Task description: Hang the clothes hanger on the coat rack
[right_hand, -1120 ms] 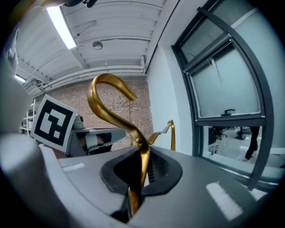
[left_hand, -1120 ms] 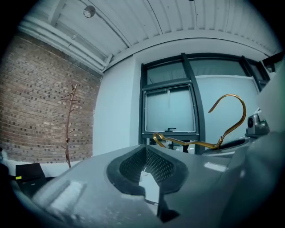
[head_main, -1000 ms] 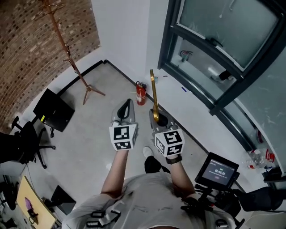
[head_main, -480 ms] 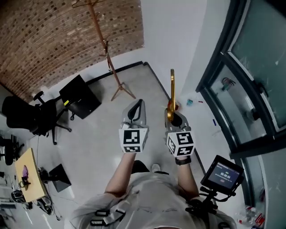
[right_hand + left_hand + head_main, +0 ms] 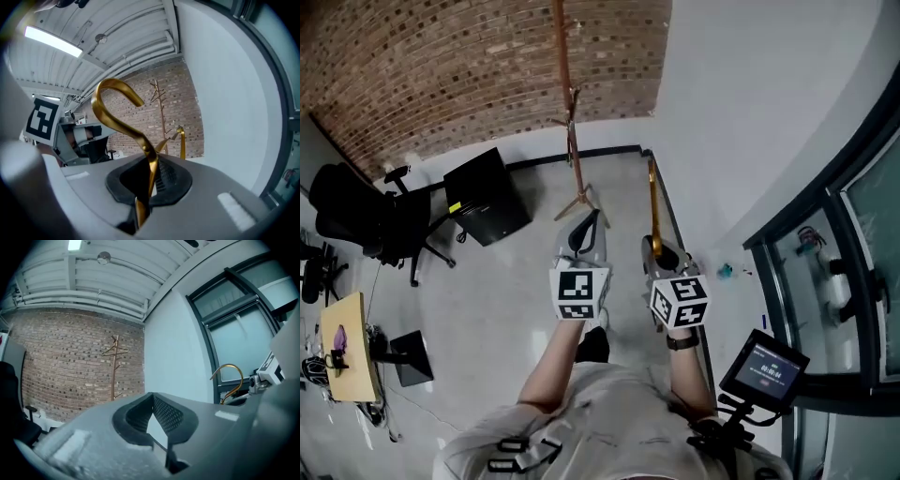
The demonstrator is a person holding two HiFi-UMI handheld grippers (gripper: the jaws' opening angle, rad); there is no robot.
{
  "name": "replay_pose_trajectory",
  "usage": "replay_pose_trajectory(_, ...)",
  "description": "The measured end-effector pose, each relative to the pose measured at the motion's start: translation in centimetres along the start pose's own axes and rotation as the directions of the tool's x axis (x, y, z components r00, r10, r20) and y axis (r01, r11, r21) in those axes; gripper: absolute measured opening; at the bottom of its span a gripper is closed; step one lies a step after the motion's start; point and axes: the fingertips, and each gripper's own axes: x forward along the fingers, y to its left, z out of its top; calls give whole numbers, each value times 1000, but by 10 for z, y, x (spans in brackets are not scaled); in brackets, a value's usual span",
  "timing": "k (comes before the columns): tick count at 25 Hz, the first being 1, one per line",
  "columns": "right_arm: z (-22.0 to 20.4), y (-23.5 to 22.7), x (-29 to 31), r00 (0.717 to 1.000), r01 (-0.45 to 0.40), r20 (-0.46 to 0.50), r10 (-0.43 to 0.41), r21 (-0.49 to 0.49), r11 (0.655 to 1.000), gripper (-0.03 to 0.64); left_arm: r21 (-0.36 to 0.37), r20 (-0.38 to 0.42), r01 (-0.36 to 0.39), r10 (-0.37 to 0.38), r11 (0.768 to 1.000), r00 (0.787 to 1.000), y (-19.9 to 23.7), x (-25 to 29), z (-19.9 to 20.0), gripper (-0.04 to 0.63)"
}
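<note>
The wooden coat rack [image 5: 568, 122] stands in front of the brick wall, straight beyond both grippers; it also shows in the left gripper view [image 5: 114, 367] and the right gripper view [image 5: 161, 111]. My right gripper [image 5: 655, 247] is shut on the gold clothes hanger [image 5: 653, 199], gripping the stem below its hook [image 5: 116, 99]. One hanger arm sticks out ahead of the jaws. My left gripper [image 5: 591, 219] is beside it on the left, its fingertips touching with nothing between them. The hook [image 5: 231, 376] shows at the right of the left gripper view.
A black cabinet [image 5: 487, 197] and a black office chair [image 5: 356, 217] stand left of the rack. A wooden desk [image 5: 352, 349] lies at lower left. A white wall and a dark window frame [image 5: 825, 246] run along the right. A small screen [image 5: 765, 366] sits at my right hip.
The view has swung from the window corner toward the brick wall. The rack has gone from the upper left to straight ahead. Both grippers turned along, the right one still holding the hanger.
</note>
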Motion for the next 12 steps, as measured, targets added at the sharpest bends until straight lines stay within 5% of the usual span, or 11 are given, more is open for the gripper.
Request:
replay_pose_trajectory(7, 52, -23, 136, 994, -85, -74, 82, -36, 996, 5, 8, 36, -48, 48, 999, 998, 96, 106, 25, 3)
replay_pose_trajectory(12, 71, -14, 207, 978, -184, -133, 161, -182, 966, 5, -28, 17, -100, 100, 995, 995, 161, 152, 22, 3)
